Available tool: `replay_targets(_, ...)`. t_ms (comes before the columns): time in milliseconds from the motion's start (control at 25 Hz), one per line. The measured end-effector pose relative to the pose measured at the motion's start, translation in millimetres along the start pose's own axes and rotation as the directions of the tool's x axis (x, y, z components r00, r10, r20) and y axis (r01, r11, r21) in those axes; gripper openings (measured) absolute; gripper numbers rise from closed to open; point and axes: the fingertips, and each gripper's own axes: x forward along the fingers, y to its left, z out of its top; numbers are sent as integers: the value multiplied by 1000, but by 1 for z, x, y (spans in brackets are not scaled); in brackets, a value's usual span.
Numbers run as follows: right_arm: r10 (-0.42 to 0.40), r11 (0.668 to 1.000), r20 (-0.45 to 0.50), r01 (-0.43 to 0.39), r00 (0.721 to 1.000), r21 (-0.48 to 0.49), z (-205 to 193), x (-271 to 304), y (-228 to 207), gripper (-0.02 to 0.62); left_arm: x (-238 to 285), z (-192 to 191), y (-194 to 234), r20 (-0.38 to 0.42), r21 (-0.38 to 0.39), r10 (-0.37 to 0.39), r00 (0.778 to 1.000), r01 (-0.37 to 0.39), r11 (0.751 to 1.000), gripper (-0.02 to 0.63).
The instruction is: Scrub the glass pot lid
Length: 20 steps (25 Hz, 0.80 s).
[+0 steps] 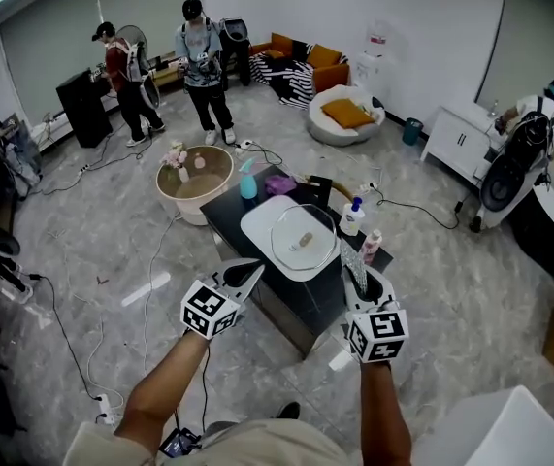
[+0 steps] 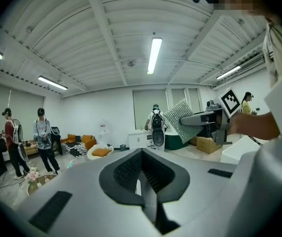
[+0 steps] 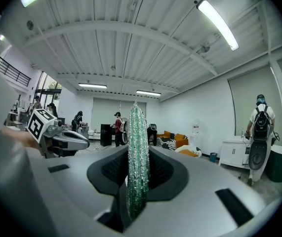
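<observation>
- A glass pot lid (image 1: 303, 240) lay flat, knob upward, in the middle of the black table (image 1: 226, 212), on a white tray (image 1: 257, 223).
- The left gripper (image 1: 244, 278) was held at the near side of the table, just beside the near corner of the tray.
- In the left gripper view its jaws were pressed together, and nothing was caught between them.
- The right gripper (image 1: 356, 282) was held at the near right corner of the table, apart from the lid.
- Its jaws were pinched on a glittering green scrub pad (image 3: 137, 154), which stood upright between them and rose above their tips.
- Whether the pad touched anything on the table could not be told from the head view.
- A blue bottle (image 1: 248, 184) and a purple cloth (image 1: 279, 183) were seen at the far side of the table.
- A white bottle with a blue cap (image 1: 352, 217) and a small pink bottle (image 1: 371, 246) stood at the right edge of the table.
- A round beige tub (image 1: 194, 187) was placed on the floor just beside the far left side of the table.
- Two persons (image 1: 165, 71) were standing well beyond the table, and another one (image 1: 524, 153) far to the right of it.
</observation>
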Motion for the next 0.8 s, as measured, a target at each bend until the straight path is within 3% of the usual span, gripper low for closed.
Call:
replay_targets(400, -9, 999, -15, 10, 1000, 34, -18, 7, -44, 86, 57, -6, -2, -20, -8, -26, 999, 26, 1000, 9)
replay_targets(800, -90, 996, -77, 92, 993, 16, -44, 46, -88, 86, 150, -29, 31, -12, -51, -130, 991, 129, 990, 9)
